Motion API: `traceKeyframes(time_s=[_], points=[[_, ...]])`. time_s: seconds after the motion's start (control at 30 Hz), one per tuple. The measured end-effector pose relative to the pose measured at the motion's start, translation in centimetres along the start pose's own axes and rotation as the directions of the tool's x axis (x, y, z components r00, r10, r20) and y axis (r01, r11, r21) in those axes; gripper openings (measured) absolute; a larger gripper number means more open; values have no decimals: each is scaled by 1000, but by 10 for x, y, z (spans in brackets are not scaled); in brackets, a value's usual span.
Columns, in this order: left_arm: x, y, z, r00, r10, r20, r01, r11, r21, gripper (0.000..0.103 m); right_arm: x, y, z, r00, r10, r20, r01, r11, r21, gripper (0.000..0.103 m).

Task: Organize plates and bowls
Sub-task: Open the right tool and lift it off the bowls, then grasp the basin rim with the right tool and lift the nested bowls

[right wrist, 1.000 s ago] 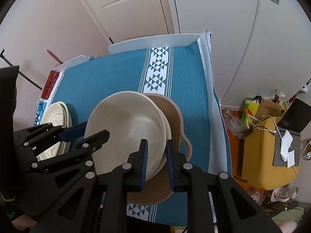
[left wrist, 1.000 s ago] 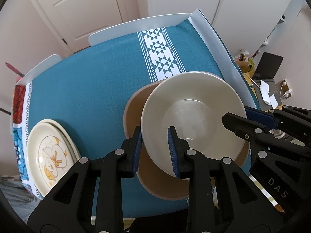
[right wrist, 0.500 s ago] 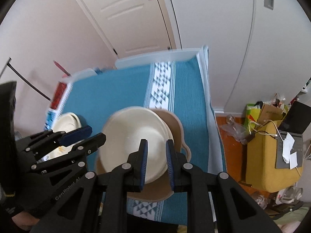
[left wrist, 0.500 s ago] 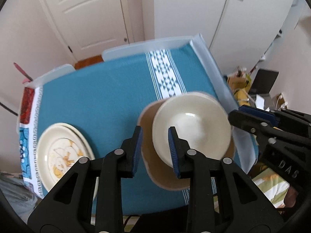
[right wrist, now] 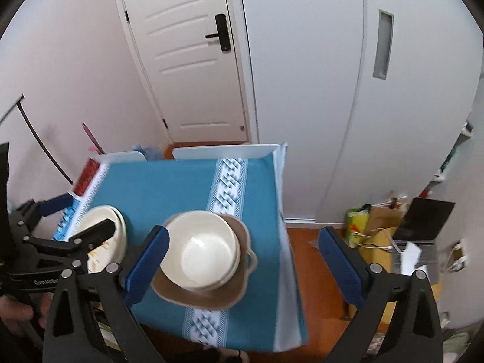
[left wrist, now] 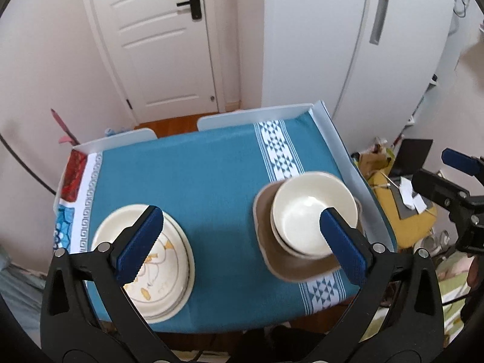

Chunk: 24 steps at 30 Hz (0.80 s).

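Two cream bowls [left wrist: 311, 220] sit nested inside a brown handled dish [left wrist: 263, 227] on the right of the teal tablecloth [left wrist: 196, 181]. A stack of cream plates [left wrist: 163, 272] with an orange drawing lies on the left. My left gripper [left wrist: 239, 220] hangs well above the table, its jaws opening wide with nothing between them. In the right wrist view the bowls [right wrist: 202, 254] and dish [right wrist: 196, 299] lie far below my right gripper [right wrist: 242, 236], whose jaws are also opening and hold nothing. The plates [right wrist: 115, 224] show beside it.
White chair backs [left wrist: 251, 118] stand at the table's far edge, with a white door [left wrist: 166, 45] and cabinet [left wrist: 332, 45] behind. Bags, a yellow stool [left wrist: 402, 220] and a laptop [right wrist: 423, 220] crowd the floor on the right. A hand [right wrist: 18, 308] holds the left gripper's handle.
Both grippers let go of the cream bowl's rim, opened wide and rose away from the table. The bowl now rests nested on the other bowl in the brown dish.
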<state>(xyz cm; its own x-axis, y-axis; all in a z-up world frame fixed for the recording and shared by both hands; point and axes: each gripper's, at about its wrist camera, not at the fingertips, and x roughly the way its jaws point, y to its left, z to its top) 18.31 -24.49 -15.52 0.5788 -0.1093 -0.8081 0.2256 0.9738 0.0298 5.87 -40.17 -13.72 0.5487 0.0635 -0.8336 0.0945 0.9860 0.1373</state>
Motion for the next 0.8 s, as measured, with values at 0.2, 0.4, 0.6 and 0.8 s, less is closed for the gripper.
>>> traceKeyframes(time_s=[0.2, 0.4, 0.6, 0.8], points=[[13, -5, -24, 996, -49, -70, 50, 999, 11, 103, 2, -6, -20, 997, -52, -58, 53, 999, 3, 99], [51, -7, -48, 981, -75, -181, 77, 997, 6, 103, 43, -19, -47, 980, -37, -198, 48, 998, 51, 98], [86, -1, -51, 961, -62, -271, 69, 997, 18, 103, 80, -20, -61, 951, -44, -307, 52, 999, 17, 98], [110, -3, -47, 933, -80, -350, 99, 994, 36, 102, 110, -19, -62, 914, -31, -405, 20, 999, -31, 85]])
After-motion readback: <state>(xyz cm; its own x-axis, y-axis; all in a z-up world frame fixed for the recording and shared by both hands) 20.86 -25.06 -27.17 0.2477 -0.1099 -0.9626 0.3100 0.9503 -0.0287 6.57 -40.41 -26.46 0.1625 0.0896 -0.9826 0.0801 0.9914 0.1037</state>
